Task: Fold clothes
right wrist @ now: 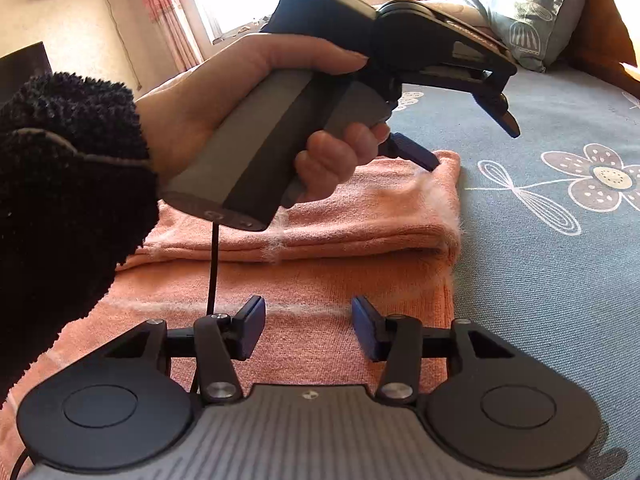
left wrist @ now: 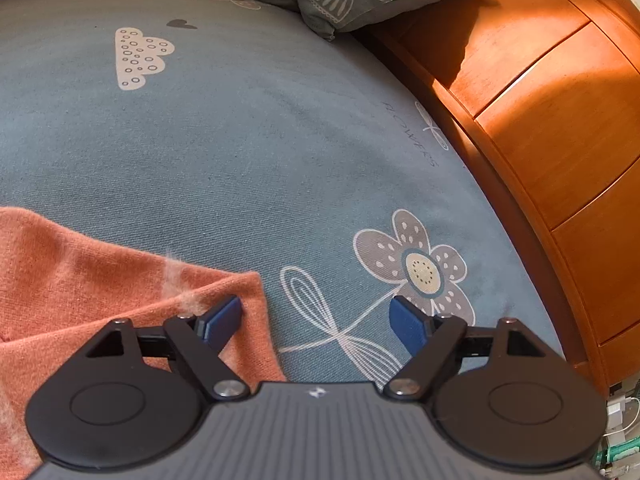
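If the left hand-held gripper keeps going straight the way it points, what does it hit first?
Probably the blue bedsheet. The left hand-held gripper stands open, angled down, just past the orange garment's corner; depth is unclear, so its left finger may brush that corner.

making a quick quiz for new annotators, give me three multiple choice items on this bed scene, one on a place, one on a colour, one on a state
1. Where does the orange garment lie?
A. on the blue-grey bedsheet
B. on the wooden drawers
C. on the pillow

2. What colour are the pads on the gripper fingers?
A. red
B. blue
C. white

3. How does the left gripper stand?
A. shut on the garment
B. shut with nothing in it
C. open, gripping nothing

Answers:
1 A: the folded garment rests flat on the flower-printed sheet in both views.
2 B: blue pads show on the fingers in both views.
3 C: its jaws stand wide apart over the garment's corner and the sheet, pressing nothing.
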### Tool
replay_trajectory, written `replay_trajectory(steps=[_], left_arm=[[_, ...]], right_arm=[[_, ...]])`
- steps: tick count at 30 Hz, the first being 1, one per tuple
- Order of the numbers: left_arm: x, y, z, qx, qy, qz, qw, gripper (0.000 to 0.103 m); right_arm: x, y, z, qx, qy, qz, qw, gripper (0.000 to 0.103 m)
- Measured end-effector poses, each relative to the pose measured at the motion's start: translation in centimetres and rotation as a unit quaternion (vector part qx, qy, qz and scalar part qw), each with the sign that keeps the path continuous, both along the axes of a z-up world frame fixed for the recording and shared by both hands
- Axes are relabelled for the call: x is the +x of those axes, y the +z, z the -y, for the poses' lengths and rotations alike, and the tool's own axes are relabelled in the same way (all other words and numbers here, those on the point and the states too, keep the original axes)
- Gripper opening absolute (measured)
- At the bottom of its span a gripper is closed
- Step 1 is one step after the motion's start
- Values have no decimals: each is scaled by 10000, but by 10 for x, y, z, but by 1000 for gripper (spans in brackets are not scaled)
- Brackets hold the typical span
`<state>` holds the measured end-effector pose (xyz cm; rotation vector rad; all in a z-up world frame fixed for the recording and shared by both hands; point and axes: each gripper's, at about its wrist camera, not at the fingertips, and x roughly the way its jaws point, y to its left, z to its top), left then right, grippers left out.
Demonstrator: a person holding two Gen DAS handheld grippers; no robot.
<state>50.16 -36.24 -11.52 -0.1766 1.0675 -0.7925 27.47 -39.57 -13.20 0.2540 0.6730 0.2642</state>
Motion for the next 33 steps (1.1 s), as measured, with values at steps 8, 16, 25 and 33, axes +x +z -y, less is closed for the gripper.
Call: replay_trajectory(steps=[8,16,25,33], left_arm=[[-22,9,-25,-240,-294,-205,9991,81],[-29,-3,4,-175,-583,-213,9979,92],[-51,7,-29,-603,-781,-551,9936,92],[-51,9,-20,-473,-926,-435,9936,92]], right_arm=[[-4,2,-1,-35,-9,4,10000,58],[-7,4,-10,-234,33,55,9997,60],[-13,6,-10,-252,60,58,9996,60],[-18,6,-11,-370,116,101,9992,61]])
